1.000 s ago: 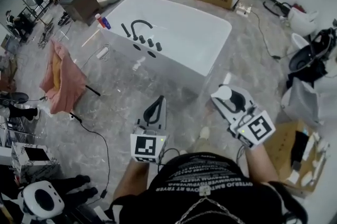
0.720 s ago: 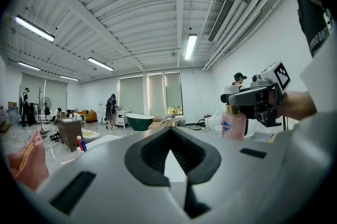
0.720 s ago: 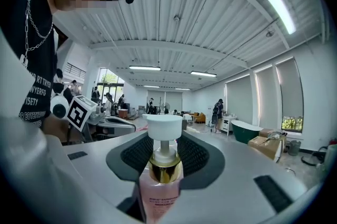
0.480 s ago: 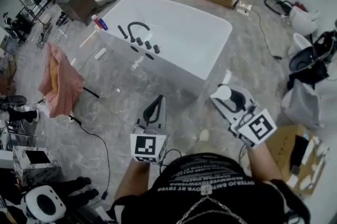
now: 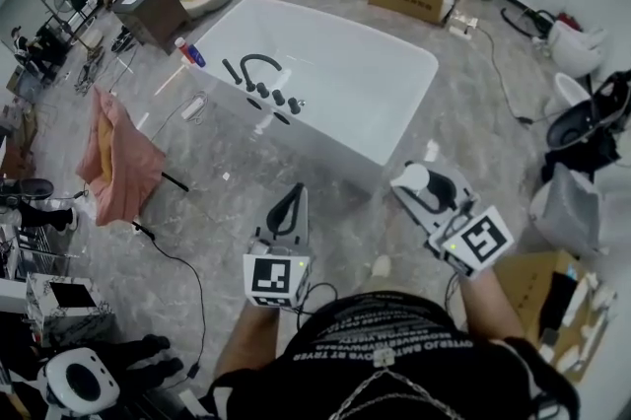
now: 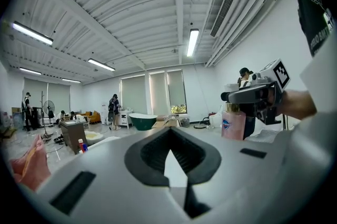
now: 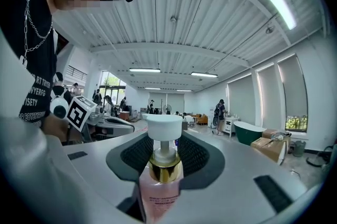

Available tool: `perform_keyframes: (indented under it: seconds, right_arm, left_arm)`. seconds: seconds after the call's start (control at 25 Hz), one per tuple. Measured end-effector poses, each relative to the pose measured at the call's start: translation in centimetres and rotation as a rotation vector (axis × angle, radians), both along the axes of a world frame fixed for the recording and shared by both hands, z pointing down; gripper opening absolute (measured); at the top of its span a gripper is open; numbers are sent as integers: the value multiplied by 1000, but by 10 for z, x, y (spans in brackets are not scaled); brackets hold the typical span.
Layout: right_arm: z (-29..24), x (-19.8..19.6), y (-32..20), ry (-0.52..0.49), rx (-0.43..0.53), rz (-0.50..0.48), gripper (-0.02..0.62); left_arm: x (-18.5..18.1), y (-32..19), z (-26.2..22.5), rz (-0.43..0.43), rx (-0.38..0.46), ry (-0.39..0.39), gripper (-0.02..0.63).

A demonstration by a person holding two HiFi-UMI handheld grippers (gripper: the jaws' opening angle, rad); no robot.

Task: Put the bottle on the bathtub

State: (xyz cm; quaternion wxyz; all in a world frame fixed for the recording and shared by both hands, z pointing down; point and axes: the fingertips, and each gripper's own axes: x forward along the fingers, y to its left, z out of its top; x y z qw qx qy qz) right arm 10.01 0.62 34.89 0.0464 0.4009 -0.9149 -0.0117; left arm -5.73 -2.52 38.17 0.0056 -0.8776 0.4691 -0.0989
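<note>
Bottle (image 7: 161, 182) upright in right gripper (image 5: 422, 183), apart from bathtub (image 5: 325, 137).

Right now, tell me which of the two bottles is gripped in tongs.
The pink pump bottle with the gold collar, clamped in the right tongs; the red-capped bottle stands free beside the white bathtub.
</note>
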Motion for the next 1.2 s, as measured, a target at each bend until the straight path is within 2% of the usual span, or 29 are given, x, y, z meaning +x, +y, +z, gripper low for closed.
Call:
perform_keyframes:
  seconds: [0.08, 0.24, 0.36, 0.6, 0.72, 0.96, 1.08, 1.2]
  right_arm:
    - [-1, 5, -5, 1, 3, -7, 141]
    - [-4, 15, -18, 8, 14, -26, 141]
    - [-4, 21, -28, 20, 15, -54, 141]
    - [-2, 27, -39, 44, 14, -106, 142]
    - [-2, 32, -42, 54, 7, -134, 143]
    - [-10, 54, -57, 76, 22, -184, 143]
    - [-10, 61, -62, 59, 13, -180, 142]
    - [-6, 67, -63, 29, -7, -174, 143]
  left_arm:
    - [2, -4, 0, -2, 8, -22, 3]
    - [12, -15, -2, -28, -1, 1, 3]
    - [19, -24, -2, -29, 16, -27, 3]
    - [32, -34, 0, -73, -9, 14, 3]
    - [37, -37, 0, -77, 13, -14, 3]
    - [65, -47, -11, -112, 27, -2, 3]
    - [74, -44, -10, -112, 22, -27, 3]
    - [76, -40, -11, -131, 9, -16, 3]
